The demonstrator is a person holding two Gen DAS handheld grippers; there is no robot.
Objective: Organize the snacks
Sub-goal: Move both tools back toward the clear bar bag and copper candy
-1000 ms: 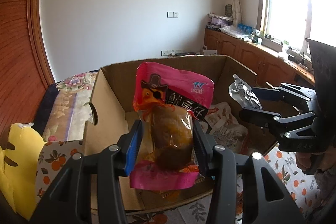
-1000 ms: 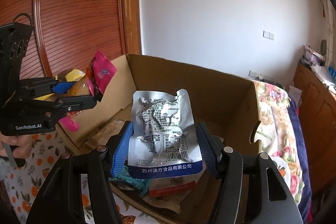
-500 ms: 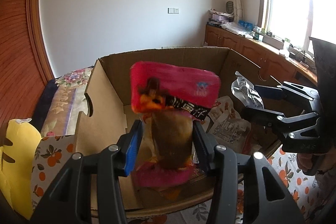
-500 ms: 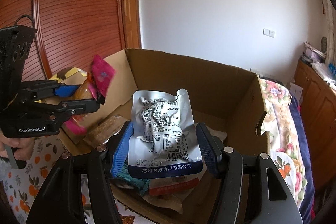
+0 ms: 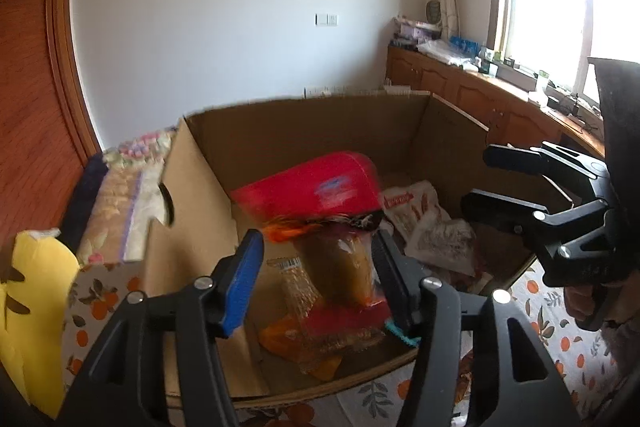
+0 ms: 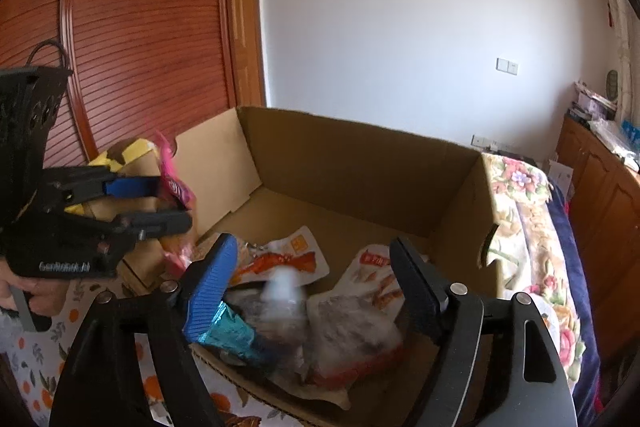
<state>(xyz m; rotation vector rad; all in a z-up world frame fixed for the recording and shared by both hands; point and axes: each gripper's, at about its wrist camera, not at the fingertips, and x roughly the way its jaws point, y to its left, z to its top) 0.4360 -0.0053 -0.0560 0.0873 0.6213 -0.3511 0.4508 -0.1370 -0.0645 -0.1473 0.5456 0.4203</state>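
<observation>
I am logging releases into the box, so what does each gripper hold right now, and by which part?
Nothing. The left gripper stands open around the falling pink snack pack; the right gripper is open above the blurred silver pouch.

Left claw (image 5: 316,267) and right claw (image 6: 312,279), both parted

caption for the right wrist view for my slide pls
Right gripper with jaws open above the cardboard box, a blurred silver packet dropping among the snacks.
</observation>
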